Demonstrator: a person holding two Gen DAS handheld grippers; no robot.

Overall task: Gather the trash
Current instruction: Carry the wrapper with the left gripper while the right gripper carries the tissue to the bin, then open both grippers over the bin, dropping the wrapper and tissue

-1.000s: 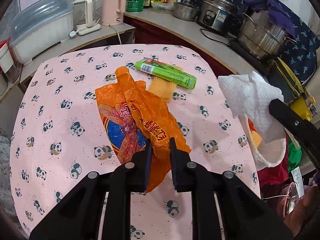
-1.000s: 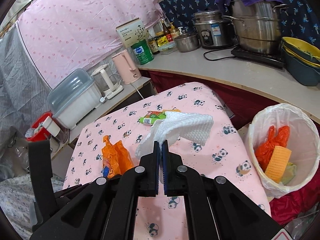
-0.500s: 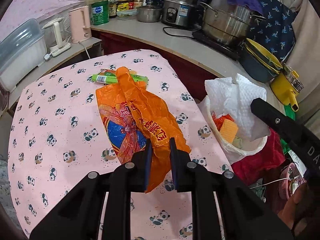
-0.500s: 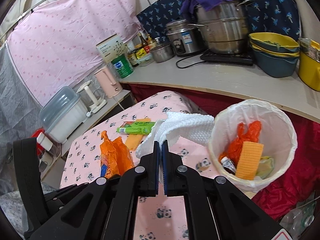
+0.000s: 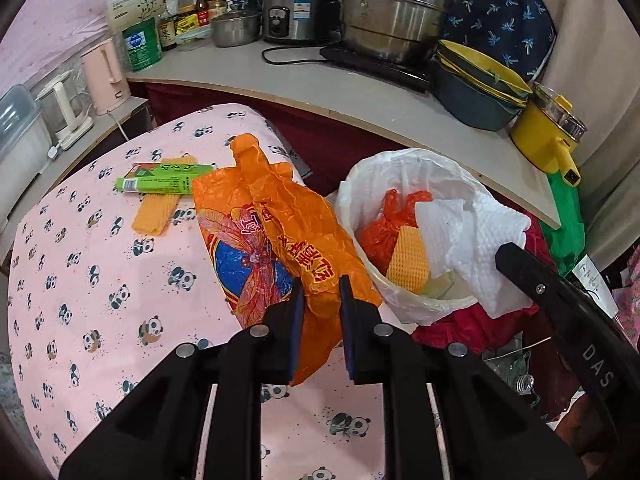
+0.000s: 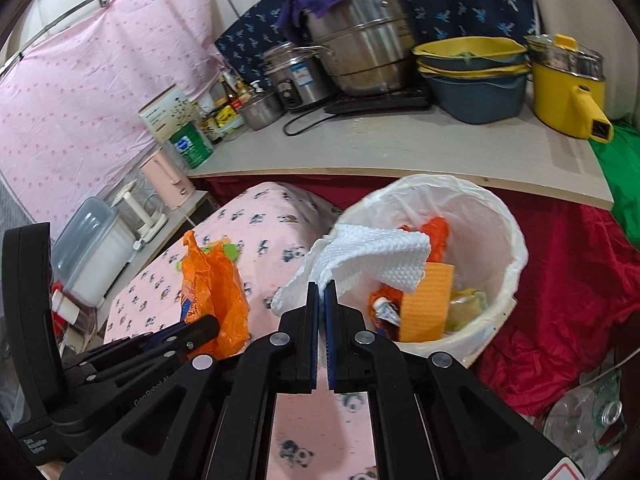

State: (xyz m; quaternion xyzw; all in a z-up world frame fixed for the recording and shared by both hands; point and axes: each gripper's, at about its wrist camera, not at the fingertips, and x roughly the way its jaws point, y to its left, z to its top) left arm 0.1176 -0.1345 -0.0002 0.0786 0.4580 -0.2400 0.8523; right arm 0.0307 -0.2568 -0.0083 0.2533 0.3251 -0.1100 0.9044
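Left gripper: the left gripper (image 5: 319, 300) is closed on the orange plastic bag (image 5: 276, 236). A low fold of the bag is pinched between the two fingers, so the rest of it stands up and fans out in front.

Right gripper: the right gripper (image 6: 321, 294) is nearly closed, with only a thin slit left, and the white paper towel (image 6: 372, 252) is pinched in it. The towel is held by one edge, so the loose part droops forward.

Where the towel is: it is held over the near rim of the trash bin (image 6: 508, 248). It looks placed there so that it can drop into the bin when it is let go.

Where the bag is: it is held above the counter (image 5: 100, 280) with the panda cloth, just beside the bin. It is probably kept there to wait its turn.

Trash bin: it is lined with a white bag and stands beside the counter, lower down. Orange plastic and a yellow waffle sheet (image 6: 426, 300) are already inside.

Left on the counter: a green tube box (image 5: 166, 180) and a yellow ribbed sheet (image 5: 158, 210) are lying touching each other, well apart from both grippers.

Next step, as a guess: the towel is to be dropped first, then the bag.

Risk: the towel is light and could catch on the rim.
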